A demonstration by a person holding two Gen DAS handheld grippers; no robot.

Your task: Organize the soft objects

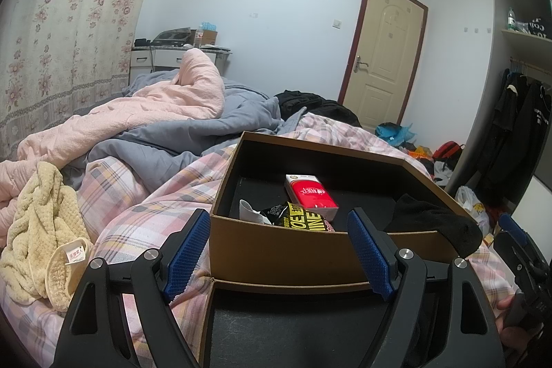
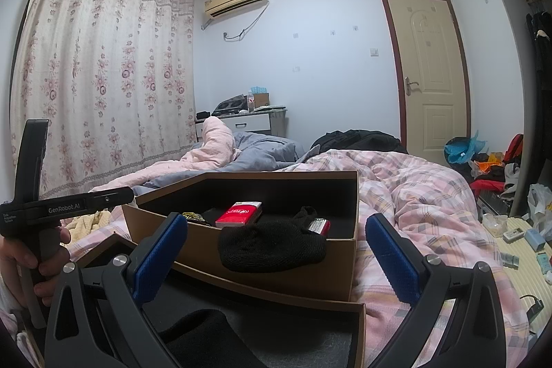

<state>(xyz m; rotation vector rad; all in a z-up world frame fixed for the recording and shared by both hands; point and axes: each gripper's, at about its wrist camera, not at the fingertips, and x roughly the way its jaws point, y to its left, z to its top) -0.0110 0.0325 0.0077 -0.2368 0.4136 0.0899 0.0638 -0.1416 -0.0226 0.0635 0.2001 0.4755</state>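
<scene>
Black and limp, a sock [image 1: 438, 223] droops over the cardboard box [image 1: 276, 250] rim; the left gripper [image 1: 279, 250] gapes empty, beige towel [image 1: 41, 230] lying well left. From the right wrist, the right gripper [image 2: 276, 250] spreads wide before the sock [image 2: 272, 247], likely light, best pinched at its bunched overhang; tissue pack [image 2: 238, 213] sits behind.

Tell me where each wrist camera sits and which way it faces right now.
Left wrist: behind the open left tongs, looking over the cardboard box toward the door; right tongs at the right edge.
Right wrist: behind the open right tongs, same heading; left hand at the left edge.
Shared: box, black sock draped over its rim, red packet, door.
</scene>
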